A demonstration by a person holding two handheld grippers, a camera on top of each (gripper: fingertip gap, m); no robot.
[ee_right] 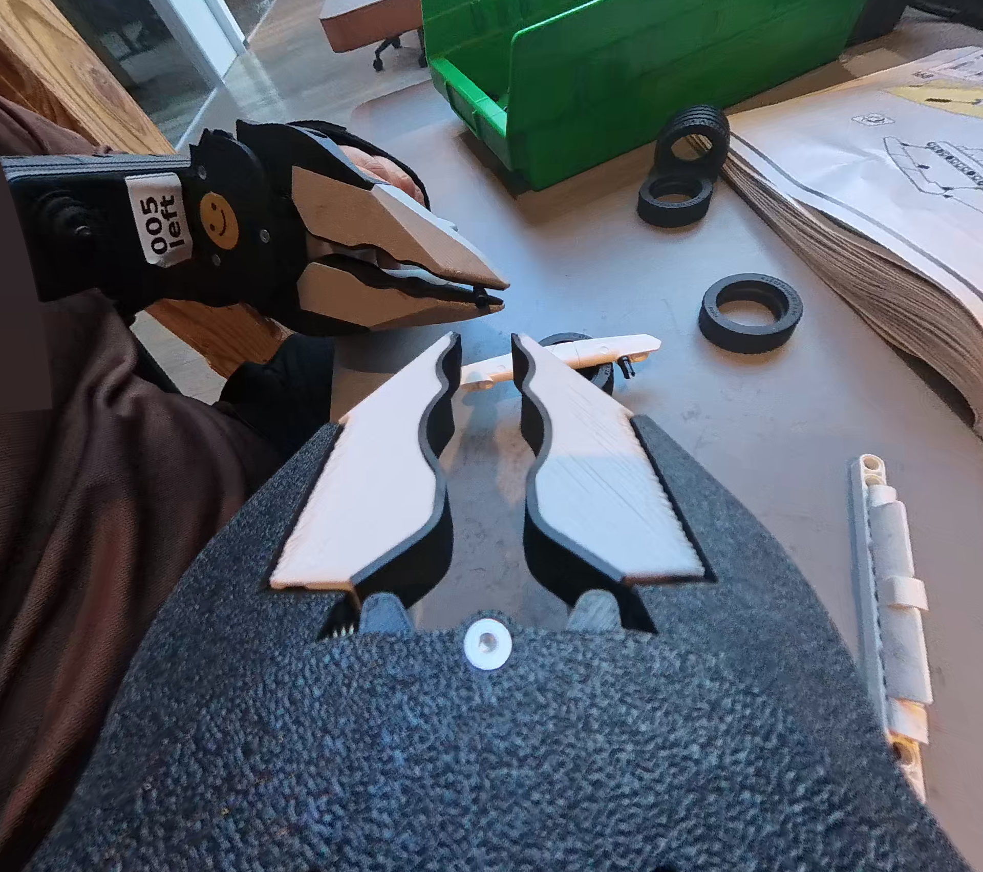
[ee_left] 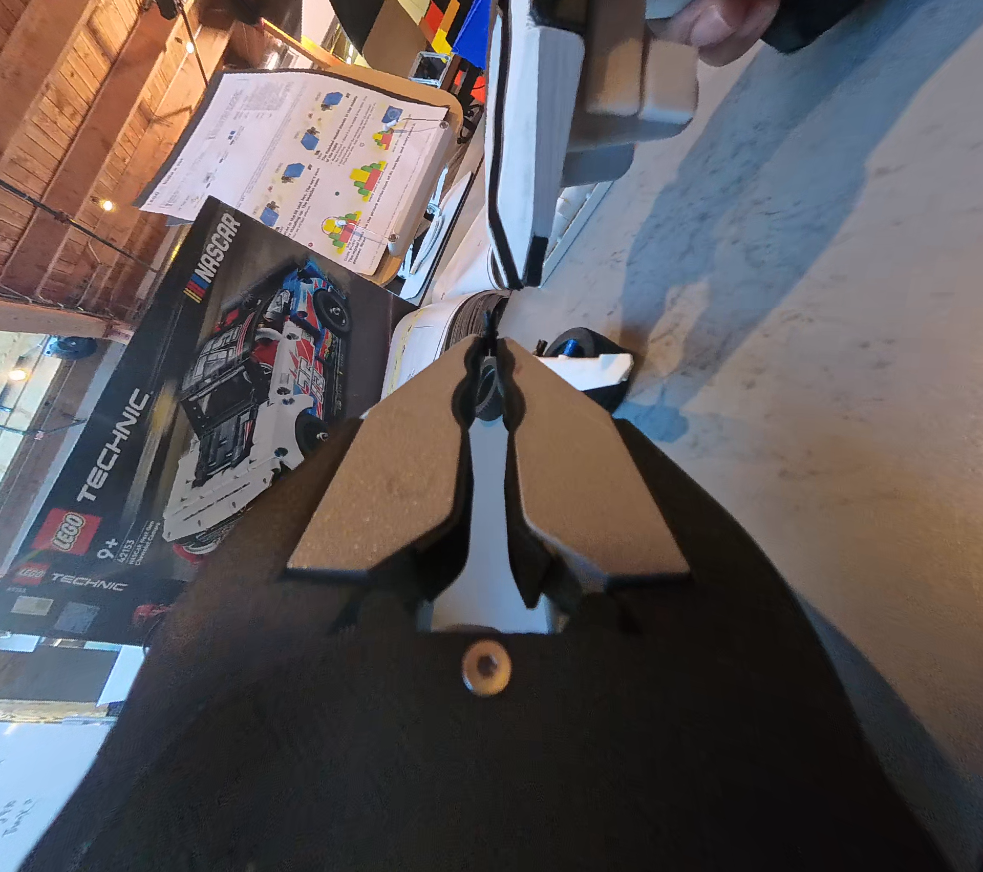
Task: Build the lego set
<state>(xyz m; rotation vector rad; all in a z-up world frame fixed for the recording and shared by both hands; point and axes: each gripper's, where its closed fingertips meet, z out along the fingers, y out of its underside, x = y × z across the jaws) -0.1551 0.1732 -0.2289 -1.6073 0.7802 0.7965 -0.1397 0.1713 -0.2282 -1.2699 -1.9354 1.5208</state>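
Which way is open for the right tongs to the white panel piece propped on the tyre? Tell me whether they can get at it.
Probably yes. The right tongs are open and point straight at the white panel piece, which lies just past their tips on a tyre. The left tongs, shut on a small black pin, hover close alongside and could crowd the approach.

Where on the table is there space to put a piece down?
Bare table lies between the green bin and the lone tire. It's crowded at the white panel and beside the instruction book.

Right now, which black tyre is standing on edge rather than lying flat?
The tyre against the booklet, by the green bin. The two loose tyres lie flat.
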